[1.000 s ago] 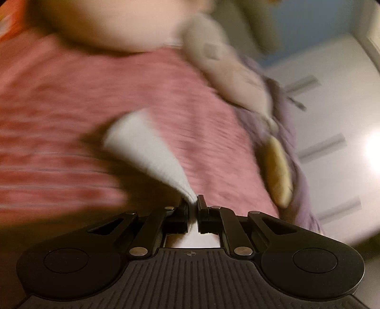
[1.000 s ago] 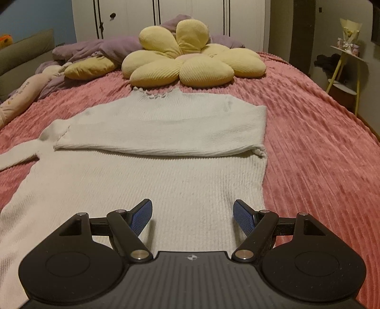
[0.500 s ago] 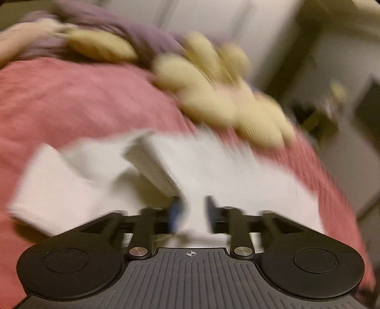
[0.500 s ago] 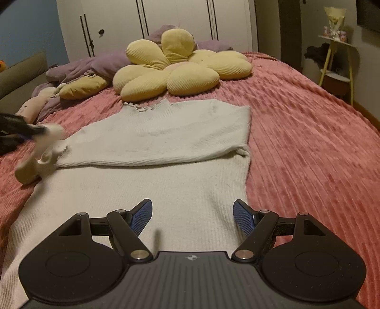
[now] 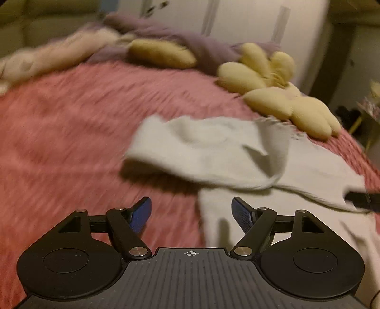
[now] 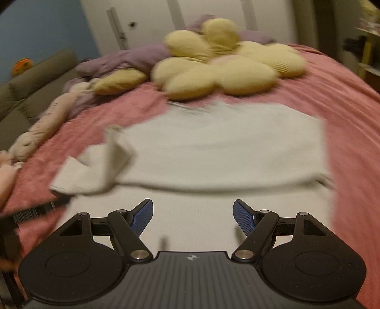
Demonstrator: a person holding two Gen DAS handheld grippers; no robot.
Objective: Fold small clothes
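Jaws of left gripper (image 5: 191, 212) opening, nothing between them, white sweater (image 5: 273, 161) just ahead; right gripper (image 6: 192, 214) spread wide, empty, over sweater on pink bedspread (image 6: 351, 99).

Pink bedspread (image 6: 344, 99), white wardrobe (image 6: 147, 21), blue wall (image 6: 42, 26)

Your cream knitted sweater (image 6: 213, 154) lies flat on the pink bed (image 6: 351, 99), neckline toward the yellow flower pillow (image 6: 225, 64). Its top part is folded down, and one sleeve (image 5: 201, 147) lies bunched, blurred, at the sweater's edge.
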